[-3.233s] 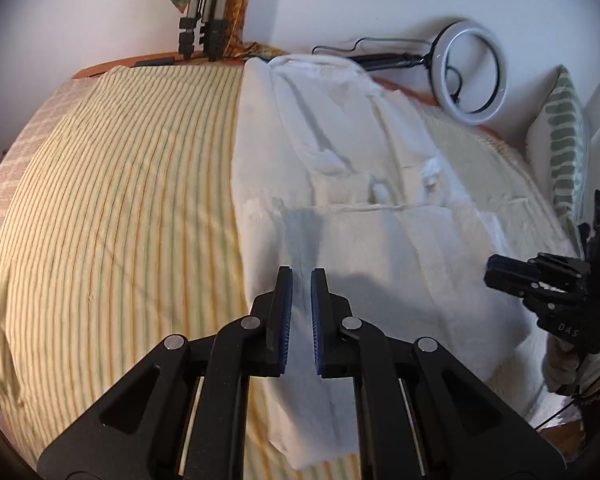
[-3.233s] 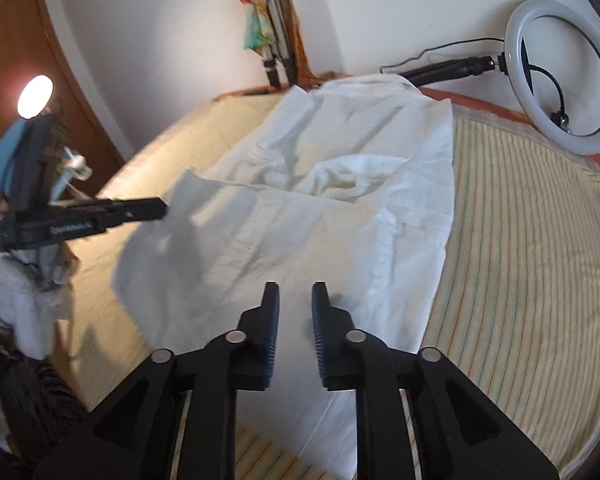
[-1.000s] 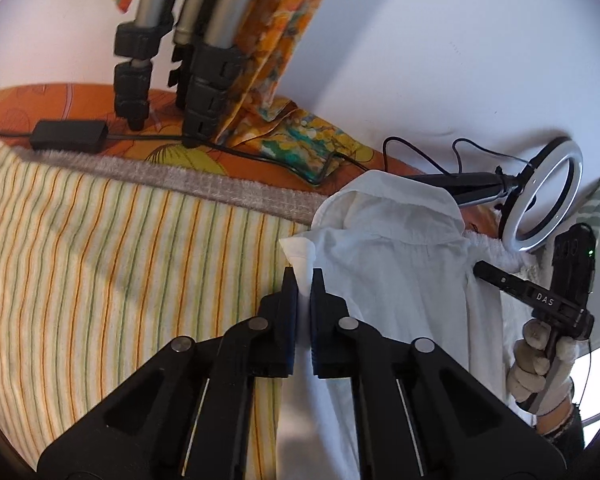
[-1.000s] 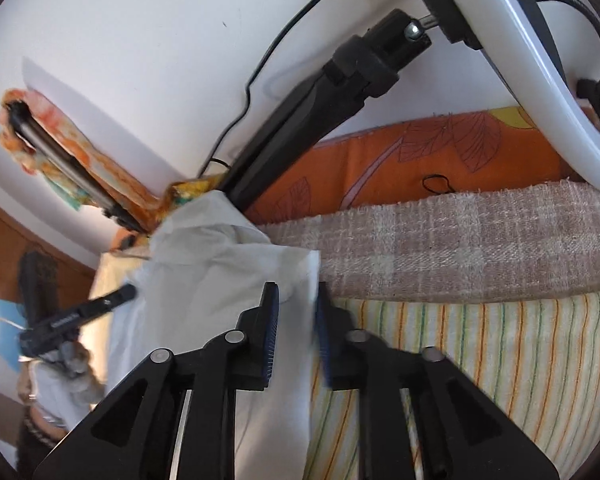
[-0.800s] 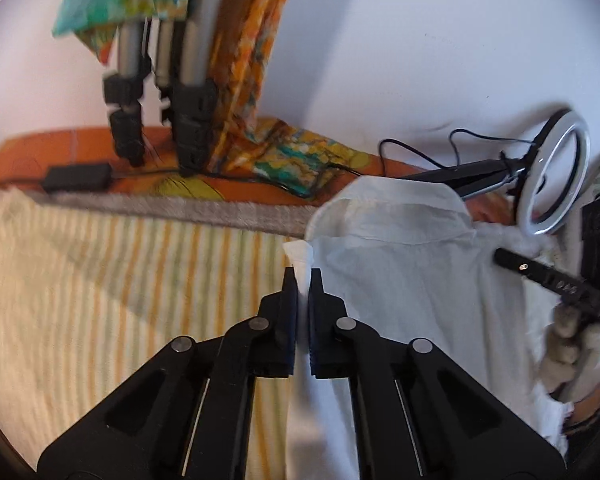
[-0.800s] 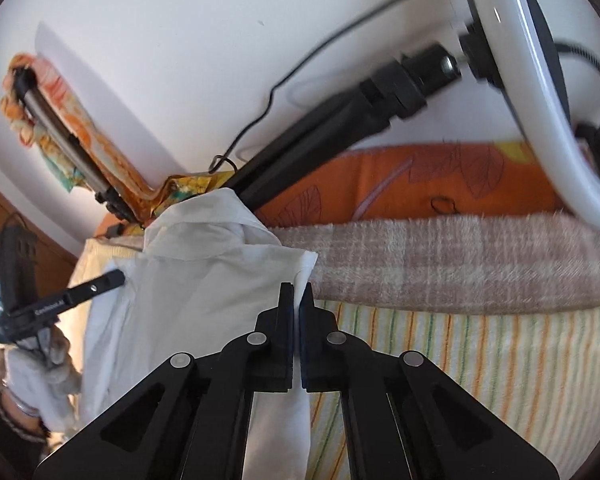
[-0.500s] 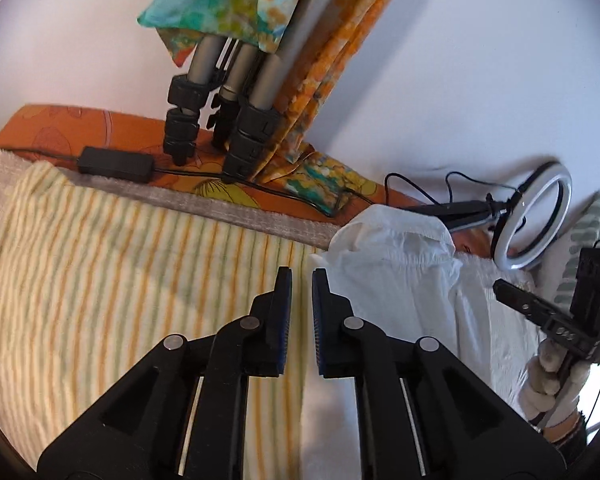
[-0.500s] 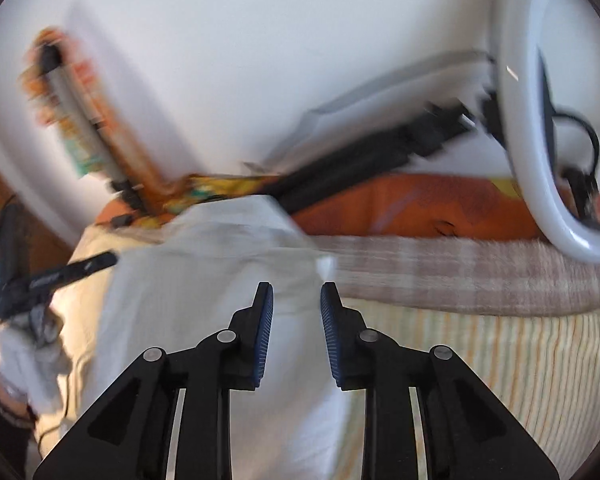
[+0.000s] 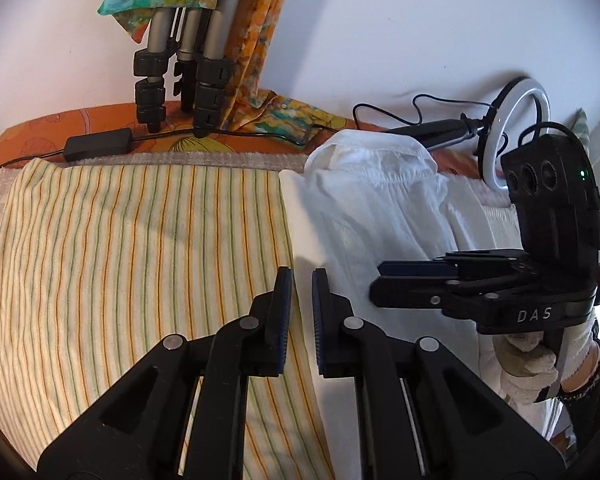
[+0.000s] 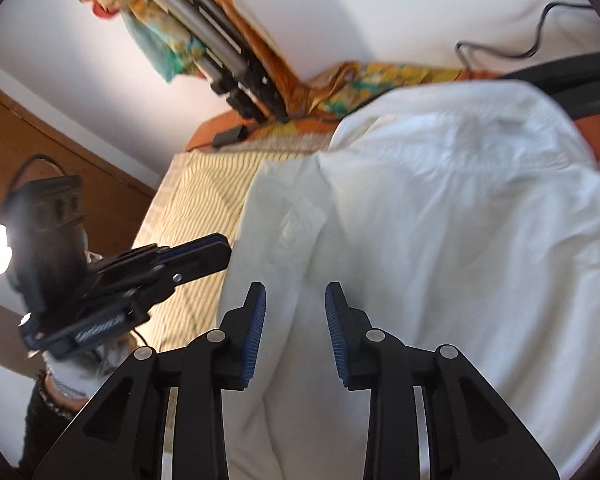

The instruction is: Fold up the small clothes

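A white shirt (image 9: 364, 208) lies flat on the striped bedspread (image 9: 140, 248), its collar toward the wall. It fills most of the right wrist view (image 10: 440, 220). My left gripper (image 9: 301, 280) is open with a narrow gap and empty, just above the shirt's left edge. My right gripper (image 10: 295, 300) is open wide and empty, over the middle of the shirt. The right gripper also shows in the left wrist view (image 9: 384, 280), over the shirt's right side. The left gripper shows in the right wrist view (image 10: 220, 250), at the shirt's left edge.
A folded tripod (image 9: 180, 60) draped with a colourful cloth leans on the wall at the bed's head. A ring light (image 9: 516, 128) with its cable lies at the back right. A black power adapter (image 9: 98, 144) sits on the orange headboard edge. A wooden door (image 10: 60, 152) stands at left.
Both grippers were shut on the shirt's top corners at the bed's head, then let go and opened. They have drawn back and toward each other; the right gripper has opened wider.
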`<action>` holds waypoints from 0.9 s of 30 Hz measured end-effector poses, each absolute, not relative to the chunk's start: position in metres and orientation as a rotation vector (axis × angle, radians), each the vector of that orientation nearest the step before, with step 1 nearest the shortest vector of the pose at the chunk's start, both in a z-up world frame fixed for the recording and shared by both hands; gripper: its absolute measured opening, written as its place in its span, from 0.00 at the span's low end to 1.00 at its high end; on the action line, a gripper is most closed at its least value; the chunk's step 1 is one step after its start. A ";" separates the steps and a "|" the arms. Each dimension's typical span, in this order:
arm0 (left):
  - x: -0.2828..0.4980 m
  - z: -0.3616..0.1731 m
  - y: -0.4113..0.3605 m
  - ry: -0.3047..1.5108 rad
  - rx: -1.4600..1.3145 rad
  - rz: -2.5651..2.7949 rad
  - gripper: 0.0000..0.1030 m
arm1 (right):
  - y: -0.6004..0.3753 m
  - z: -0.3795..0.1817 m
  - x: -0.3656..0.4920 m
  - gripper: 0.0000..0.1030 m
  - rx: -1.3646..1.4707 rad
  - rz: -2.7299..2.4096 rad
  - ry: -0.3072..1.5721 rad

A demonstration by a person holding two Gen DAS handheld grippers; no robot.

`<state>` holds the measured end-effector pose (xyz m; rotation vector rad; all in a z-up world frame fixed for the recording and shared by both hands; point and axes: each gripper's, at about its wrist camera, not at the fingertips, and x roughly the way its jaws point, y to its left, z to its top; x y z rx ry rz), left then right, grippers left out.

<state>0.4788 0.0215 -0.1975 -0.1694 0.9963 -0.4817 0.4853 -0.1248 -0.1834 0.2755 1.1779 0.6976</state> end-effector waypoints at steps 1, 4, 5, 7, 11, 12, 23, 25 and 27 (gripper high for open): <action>0.478 -0.198 0.021 0.997 -0.166 -0.485 0.07 | -0.122 -0.184 0.486 0.26 0.282 0.708 1.170; 0.474 -0.197 0.018 0.987 -0.133 -0.483 0.07 | -0.122 -0.182 0.483 0.02 0.276 0.711 1.142; 0.472 -0.195 0.016 0.979 -0.119 -0.486 0.07 | -0.121 -0.177 0.479 0.01 0.249 0.712 1.119; 0.467 -0.193 0.009 0.962 -0.091 -0.505 0.07 | -0.118 -0.168 0.473 0.00 0.180 0.698 1.074; 0.478 -0.205 -0.010 0.991 0.020 -0.418 0.07 | -0.106 -0.178 0.480 0.00 0.134 0.649 1.120; 0.482 -0.210 -0.012 1.006 0.028 -0.397 0.07 | -0.107 -0.179 0.482 0.02 0.134 0.644 1.138; 0.509 -0.206 0.006 0.984 -0.079 -0.310 0.35 | -0.218 -0.130 0.462 0.33 0.186 0.534 0.951; 0.513 -0.205 0.009 0.975 -0.115 -0.322 0.39 | -0.250 -0.133 0.465 0.33 0.176 0.434 0.937; 0.519 -0.207 0.007 0.978 -0.126 -0.333 0.39 | -0.283 -0.144 0.470 0.33 0.215 0.353 0.952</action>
